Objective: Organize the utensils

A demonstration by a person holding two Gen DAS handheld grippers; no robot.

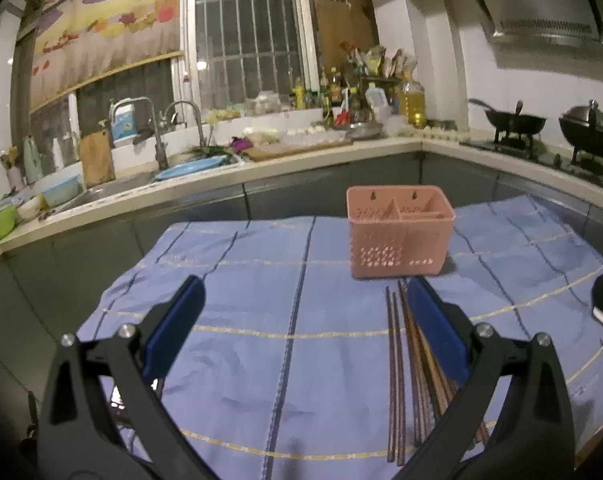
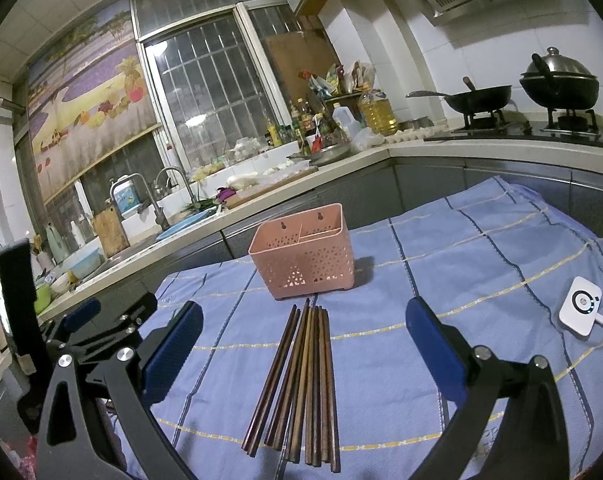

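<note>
While nothing has yet gone into the pink perforated plastic utensil basket (image 2: 303, 254), standing at the far side of the blue checked tablecloth (image 2: 481, 248), the task looks barely begun. Dark wooden chopsticks (image 2: 301, 376) lie bundled just near of it. Both the right gripper (image 2: 303, 344) and left gripper (image 1: 303, 320) are spread wide and empty; next, one must close on a chopstick.

No words, brand names or numbers can be read in either view. Faint grey printing shows on the blue cloth (image 2: 481, 264) just under the right-hand finger of the right gripper (image 2: 305, 344), but it is too blurred to make out. The bottles (image 2: 297, 124) far beyond the fingers carry labels too small to read.
</note>
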